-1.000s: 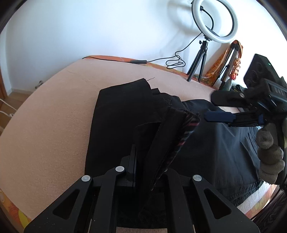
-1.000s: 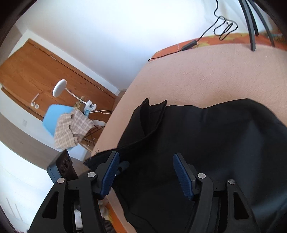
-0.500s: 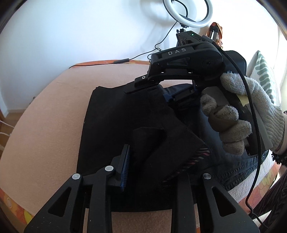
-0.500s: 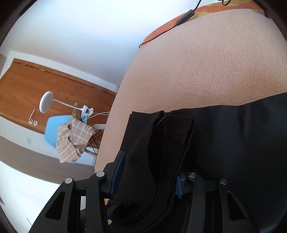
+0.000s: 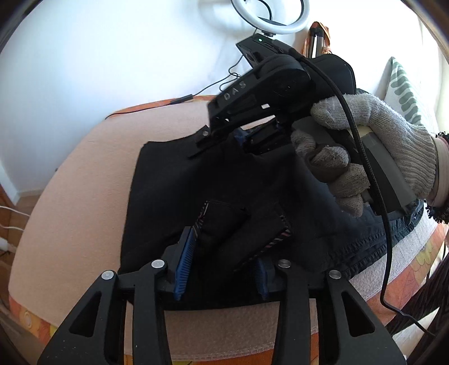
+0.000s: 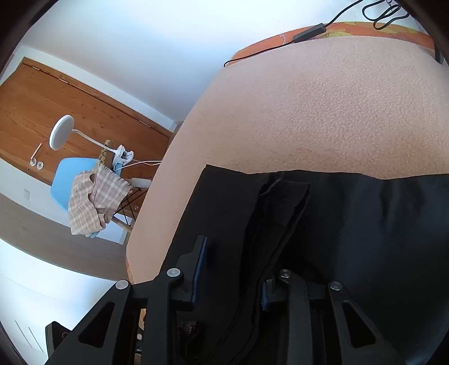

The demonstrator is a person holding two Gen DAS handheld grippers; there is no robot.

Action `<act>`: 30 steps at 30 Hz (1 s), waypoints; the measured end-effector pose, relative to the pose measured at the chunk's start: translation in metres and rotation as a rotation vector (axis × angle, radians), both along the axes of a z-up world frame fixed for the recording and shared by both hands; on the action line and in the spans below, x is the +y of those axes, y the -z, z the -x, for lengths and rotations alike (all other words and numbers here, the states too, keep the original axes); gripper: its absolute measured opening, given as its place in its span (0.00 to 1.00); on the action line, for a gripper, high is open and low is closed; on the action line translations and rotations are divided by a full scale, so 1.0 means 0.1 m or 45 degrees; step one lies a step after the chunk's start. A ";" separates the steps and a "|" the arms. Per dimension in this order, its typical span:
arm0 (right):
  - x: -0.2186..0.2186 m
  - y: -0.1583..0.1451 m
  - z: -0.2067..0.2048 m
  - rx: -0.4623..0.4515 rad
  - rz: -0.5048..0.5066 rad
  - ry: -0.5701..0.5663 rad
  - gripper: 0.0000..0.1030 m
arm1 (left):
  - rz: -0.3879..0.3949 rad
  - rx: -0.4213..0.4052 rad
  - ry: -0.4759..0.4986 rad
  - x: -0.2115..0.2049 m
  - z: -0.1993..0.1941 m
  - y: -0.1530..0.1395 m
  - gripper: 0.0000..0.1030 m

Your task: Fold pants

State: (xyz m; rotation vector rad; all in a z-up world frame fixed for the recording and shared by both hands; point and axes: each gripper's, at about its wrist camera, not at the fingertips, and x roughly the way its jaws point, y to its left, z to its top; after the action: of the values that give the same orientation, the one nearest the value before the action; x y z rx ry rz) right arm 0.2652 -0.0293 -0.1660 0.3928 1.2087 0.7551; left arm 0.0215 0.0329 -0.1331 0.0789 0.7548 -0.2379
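Black pants [image 5: 174, 196] lie folded on the peach blanket [image 5: 84, 179]. A flap with a striped lining [image 5: 269, 238] rests on top at the near edge. My left gripper [image 5: 223, 266] straddles this flap; its jaws are opening and the blue pads [image 5: 183, 258] stand off the cloth. At the far edge a gloved hand [image 5: 373, 146] holds my right gripper [image 5: 241, 140]. Its jaws are closing around a raised ridge of the pants [image 6: 275, 213]. In the right wrist view the right gripper [image 6: 231, 280] has cloth between its pads, the left pad still apart from the ridge.
A ring light [image 5: 269, 16] on a tripod stands behind the bed and a black cable [image 6: 308, 29] lies along the far edge. A patterned pillow [image 5: 404, 92] is at the right. Beside the bed stands a blue chair [image 6: 64, 179] with a checked cloth and a white lamp [image 6: 60, 136].
The left jaws went from shut on the flap to apart, and the flap now lies on the pants. The right gripper came down at the far edge, its jaws narrowing around a fold.
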 end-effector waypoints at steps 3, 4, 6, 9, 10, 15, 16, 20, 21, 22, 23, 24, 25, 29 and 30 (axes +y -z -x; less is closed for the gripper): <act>-0.06 0.02 -0.01 -0.002 0.006 -0.003 0.22 | -0.021 -0.017 -0.047 0.08 0.05 0.02 0.46; -0.08 0.01 -0.01 -0.001 0.003 -0.001 0.23 | -0.028 -0.013 -0.058 0.09 0.05 0.04 0.46; -0.10 0.02 -0.02 0.010 -0.017 -0.009 0.25 | -0.045 -0.010 -0.065 0.11 0.02 0.05 0.46; -0.13 0.03 -0.03 0.036 -0.063 -0.004 0.38 | -0.052 -0.023 -0.082 0.14 0.03 0.05 0.46; -0.11 0.02 -0.03 0.038 -0.067 -0.003 0.39 | -0.046 -0.025 -0.092 0.15 0.02 0.04 0.46; 0.06 0.03 0.01 -0.016 -0.007 -0.021 0.18 | -0.054 -0.020 -0.106 0.11 0.01 0.04 0.48; 0.09 0.03 0.03 -0.039 0.034 -0.035 0.05 | -0.071 -0.020 -0.105 0.10 0.02 0.05 0.49; 0.11 -0.12 0.15 -0.148 0.116 -0.065 0.00 | -0.106 -0.045 -0.157 0.14 0.09 0.01 0.63; 0.08 -0.17 0.18 -0.171 0.123 -0.069 0.00 | -0.099 -0.050 -0.172 0.16 0.11 0.00 0.67; 0.04 -0.22 0.20 -0.190 0.130 -0.069 0.00 | -0.086 -0.045 -0.178 0.18 0.10 0.00 0.71; -0.02 -0.27 0.22 -0.205 0.140 -0.057 0.00 | -0.069 -0.037 -0.183 0.20 0.10 0.00 0.70; -0.09 -0.32 0.23 -0.214 0.137 -0.040 0.00 | -0.037 -0.025 -0.173 0.21 0.08 0.01 0.70; -0.16 -0.35 0.23 -0.208 0.115 -0.027 0.00 | -0.018 -0.014 -0.163 0.19 0.06 0.03 0.70; -0.32 -0.35 0.20 -0.158 0.072 0.011 0.00 | -0.046 -0.021 -0.120 0.06 0.02 0.04 0.69; -0.34 -0.33 0.20 -0.148 0.059 0.014 0.00 | -0.065 -0.032 -0.103 0.01 0.02 0.03 0.68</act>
State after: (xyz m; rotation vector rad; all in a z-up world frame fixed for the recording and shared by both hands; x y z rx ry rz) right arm 0.2452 -0.0631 -0.1331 0.3129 1.1124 0.7291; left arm 0.0196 0.0334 -0.1359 0.0992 0.7377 -0.1404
